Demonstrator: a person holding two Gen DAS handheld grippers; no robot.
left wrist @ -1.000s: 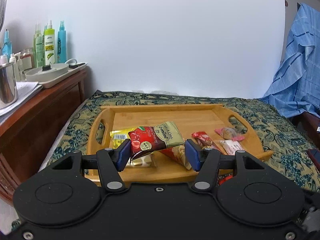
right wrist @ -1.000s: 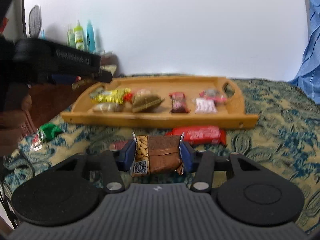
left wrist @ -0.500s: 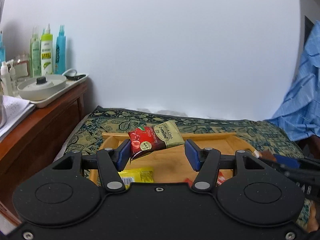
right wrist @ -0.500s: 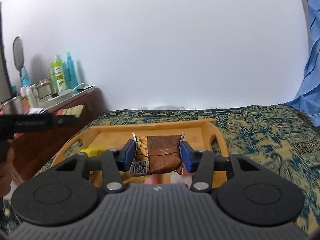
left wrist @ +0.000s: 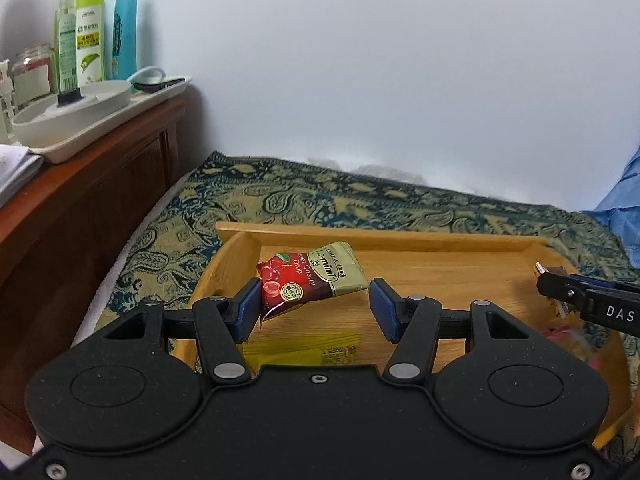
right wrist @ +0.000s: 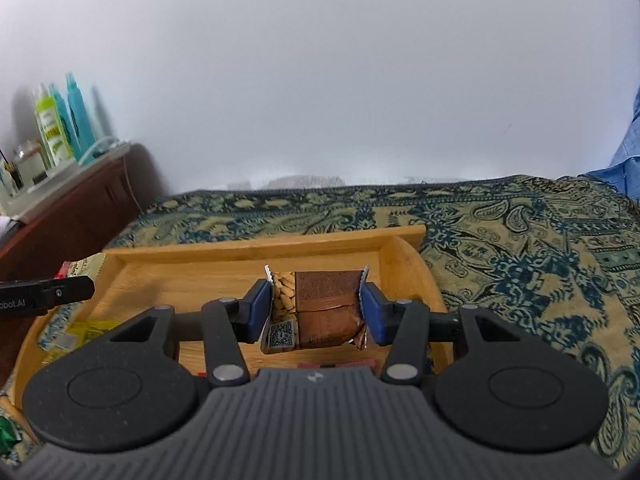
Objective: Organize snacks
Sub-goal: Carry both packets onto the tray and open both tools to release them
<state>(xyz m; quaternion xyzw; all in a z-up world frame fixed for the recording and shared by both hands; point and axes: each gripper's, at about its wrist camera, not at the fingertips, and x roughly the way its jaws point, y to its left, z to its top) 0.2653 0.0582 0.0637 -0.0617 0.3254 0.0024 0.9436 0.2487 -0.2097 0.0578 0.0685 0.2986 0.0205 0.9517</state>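
Note:
In the left wrist view my left gripper point(left wrist: 316, 312) is shut on a red and gold cherry-drop candy packet point(left wrist: 312, 280), which hangs tilted over the left part of a wooden tray point(left wrist: 400, 240). In the right wrist view my right gripper point(right wrist: 316, 314) is shut on a brown snack packet point(right wrist: 324, 304) with a QR code, over the right part of the same tray point(right wrist: 260, 246). A yellow packet point(left wrist: 304, 350) lies in the tray under the left gripper. A red wrapper point(right wrist: 344, 365) shows just under the right gripper.
The tray rests on a blue and gold patterned bedspread point(right wrist: 520, 240). A dark wooden sideboard point(left wrist: 80, 208) at the left carries spray bottles point(left wrist: 90, 36) and a white tray. Blue cloth point(left wrist: 624, 216) hangs at the right. A pink packet point(left wrist: 568, 334) lies in the tray's right end.
Both grippers have moved forward with their packets. The right one went from in front of the tray to over its right part. The left one now hangs over the tray's left part.

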